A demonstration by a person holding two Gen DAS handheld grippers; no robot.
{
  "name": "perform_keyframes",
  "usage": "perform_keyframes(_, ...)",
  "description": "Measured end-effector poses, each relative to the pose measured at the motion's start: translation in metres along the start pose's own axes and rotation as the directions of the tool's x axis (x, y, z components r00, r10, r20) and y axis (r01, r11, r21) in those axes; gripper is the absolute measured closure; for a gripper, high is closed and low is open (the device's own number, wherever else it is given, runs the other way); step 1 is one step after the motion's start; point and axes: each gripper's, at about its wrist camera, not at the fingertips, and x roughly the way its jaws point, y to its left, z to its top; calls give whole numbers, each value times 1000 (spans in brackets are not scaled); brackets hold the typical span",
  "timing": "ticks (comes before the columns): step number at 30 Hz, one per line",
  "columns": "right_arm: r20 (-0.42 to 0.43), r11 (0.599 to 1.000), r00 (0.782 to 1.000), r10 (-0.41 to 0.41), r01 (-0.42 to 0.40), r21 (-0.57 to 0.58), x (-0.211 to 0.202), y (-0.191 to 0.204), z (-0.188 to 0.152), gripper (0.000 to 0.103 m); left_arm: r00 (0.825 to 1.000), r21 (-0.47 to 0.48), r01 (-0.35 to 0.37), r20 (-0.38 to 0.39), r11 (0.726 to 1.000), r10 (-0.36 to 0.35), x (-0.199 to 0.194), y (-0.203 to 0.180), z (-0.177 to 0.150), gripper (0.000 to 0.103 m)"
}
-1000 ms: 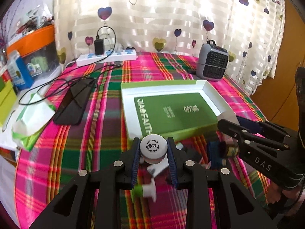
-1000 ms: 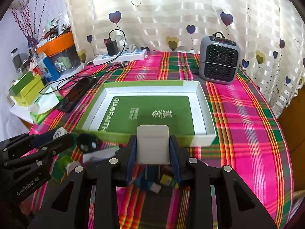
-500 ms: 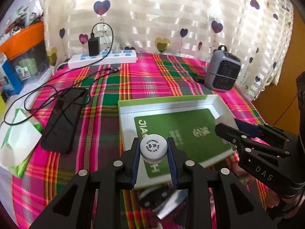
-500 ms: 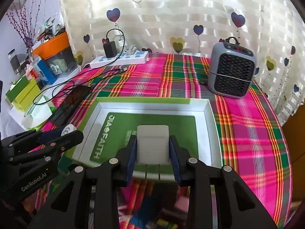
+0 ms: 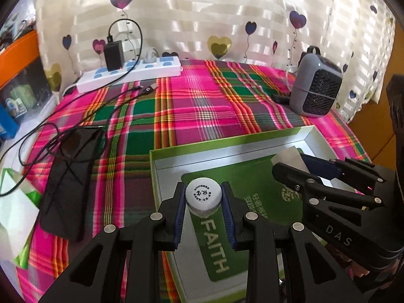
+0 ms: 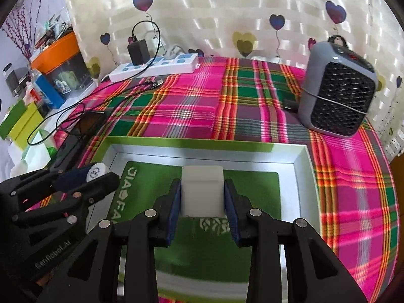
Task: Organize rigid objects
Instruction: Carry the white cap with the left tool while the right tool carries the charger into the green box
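My left gripper [image 5: 203, 199] is shut on a small white-capped bottle [image 5: 203, 196] and hangs over the left part of the open green box [image 5: 227, 142]. In the right wrist view my right gripper [image 6: 202, 194] is shut on a white rectangular case [image 6: 202, 193], held above the green insert of the same box [image 6: 301, 162]. The two grippers are side by side: the right gripper [image 5: 325, 174] shows at the right of the left wrist view, the left gripper [image 6: 83, 179] with its bottle [image 6: 95, 173] at the left of the right wrist view.
A grey fan heater [image 6: 337, 89] stands at the back right of the plaid tablecloth [image 6: 192, 106]. A white power strip [image 5: 128, 73] with a black charger lies by the curtain. A black phone [image 5: 70, 184] and cables lie left of the box. Boxes and clutter [image 6: 32, 96] crowd the left.
Both grippers have moved forward from in front of the box to over its inside, each keeping hold of its object. The small items on the cloth have dropped out of view.
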Motion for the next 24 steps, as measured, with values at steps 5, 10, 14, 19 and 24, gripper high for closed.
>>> perform_keyframes(5,-26,1000,1000,3,-3,-5,15,-1,2,68,1000,-3,5,-23,1000,-5,12,2,3,77)
perform_keyframes(10,-42,1000,999,0,-1,-12,23,0,3,68,1000,3,-3,-27,1000,3,16,2,3,77)
perform_keyframes(14,-54,1000,999,-1,0,-9,27,0,3,68,999,15,-2,-35,1000,2,18,-1,4,77)
perform_keyframes(19,-60,1000,998,-5,4,-12,29,0,4,68,999,19,-3,-40,1000,4,20,-2,5,77)
perform_keyframes(24,-63,1000,998,-13,12,-17,31,1,5,68,999,31,-9,-46,999,10,22,-5,5,76)
